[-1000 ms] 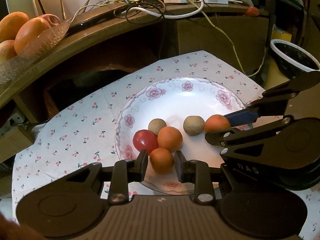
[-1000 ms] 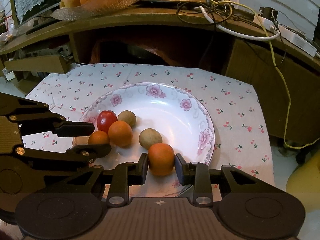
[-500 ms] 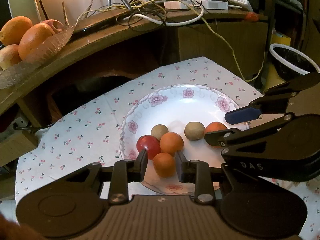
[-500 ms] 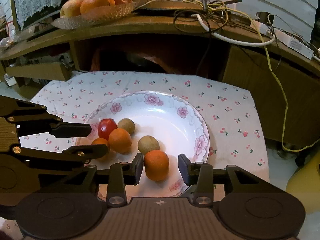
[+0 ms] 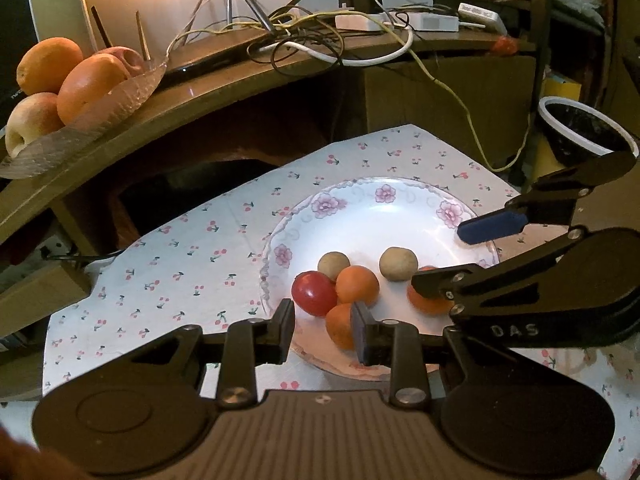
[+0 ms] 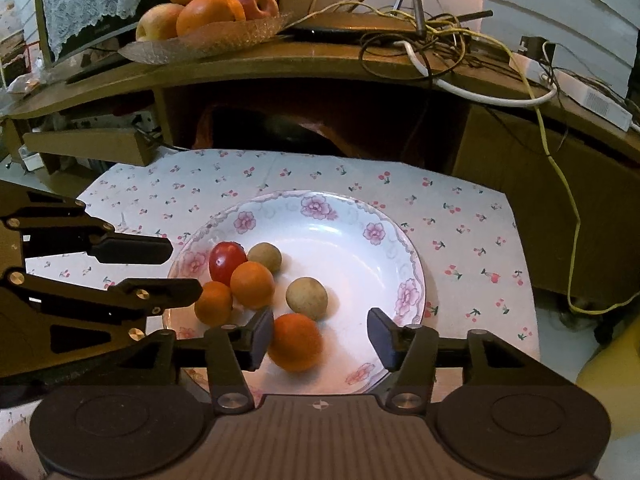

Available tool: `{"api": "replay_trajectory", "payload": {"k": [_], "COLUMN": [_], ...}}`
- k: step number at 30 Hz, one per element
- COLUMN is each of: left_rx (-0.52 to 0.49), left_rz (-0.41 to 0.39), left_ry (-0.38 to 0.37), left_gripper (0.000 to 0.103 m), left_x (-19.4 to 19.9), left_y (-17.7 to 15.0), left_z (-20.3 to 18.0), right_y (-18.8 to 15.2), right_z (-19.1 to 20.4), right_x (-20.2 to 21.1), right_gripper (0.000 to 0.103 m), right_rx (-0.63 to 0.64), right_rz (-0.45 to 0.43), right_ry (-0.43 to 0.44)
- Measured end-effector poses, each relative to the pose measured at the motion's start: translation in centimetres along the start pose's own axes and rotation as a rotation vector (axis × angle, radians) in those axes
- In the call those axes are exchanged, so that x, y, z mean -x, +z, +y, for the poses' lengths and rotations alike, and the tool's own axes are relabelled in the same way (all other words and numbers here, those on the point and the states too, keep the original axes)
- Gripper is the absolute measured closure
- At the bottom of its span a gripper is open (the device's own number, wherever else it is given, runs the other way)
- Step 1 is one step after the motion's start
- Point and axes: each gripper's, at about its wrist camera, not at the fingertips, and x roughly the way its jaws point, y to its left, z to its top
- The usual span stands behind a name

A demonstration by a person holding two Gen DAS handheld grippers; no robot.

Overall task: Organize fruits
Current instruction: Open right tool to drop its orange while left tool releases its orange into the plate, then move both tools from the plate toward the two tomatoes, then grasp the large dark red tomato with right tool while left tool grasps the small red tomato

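behind floral plate (image 6: 404, 248), wooden shelf (image 6: 320, 68), tangled cables (image 6: 440, 40), fruit dish (image 6: 208, 42)

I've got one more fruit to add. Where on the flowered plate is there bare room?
The plate's far and right part is bare, between the flowered rim and the two brown fruits. The near-left is crowded: the tomato and oranges cluster there, with both open grippers at the near rim.

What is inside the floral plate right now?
The floral plate holds six small round fruits: one red tomato, three orange fruits, two tan ones. All lie loose. Both grippers partly cover the near rim, so anything there is hidden.
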Motion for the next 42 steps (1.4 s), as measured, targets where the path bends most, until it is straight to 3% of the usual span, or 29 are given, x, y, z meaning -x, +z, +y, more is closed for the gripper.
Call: {"api": "replay_trajectory", "payload": {"k": [11,23,27,37,42], "left_rx": [-0.007,-0.07,-0.081,-0.069,-0.067], "left_rz": [0.007,0.059,0.08,0.098,0.103], "left_ry": [-0.004,-0.074,-0.083,-0.1,-0.115], "left_gripper": [0.067,0.062,0.062,0.061,0.061], "left_x": [1.4,4.5,5.0,5.2,5.1], "left_y": [-0.9,-4.9,-6.0,-7.3,-7.4], "left_z": [1.1,2.6,3.2,4.7,4.7], "right_y": [-0.5,-2.5,-2.7,-3.0,-2.7], "right_z": [0.1,4.2,5.9,8.0,8.1], "right_x": [1.0,3.5,2.9,-0.5,-0.9], "right_gripper": [0.046,0.046,0.046,0.047,0.056], "right_rx": [0.006,0.094,0.14,0.182,0.161], "right_rz": [-0.016,0.023,0.05,0.117,0.129], "right_ry": [0.022,0.197,0.241,0.256,0.285]}}
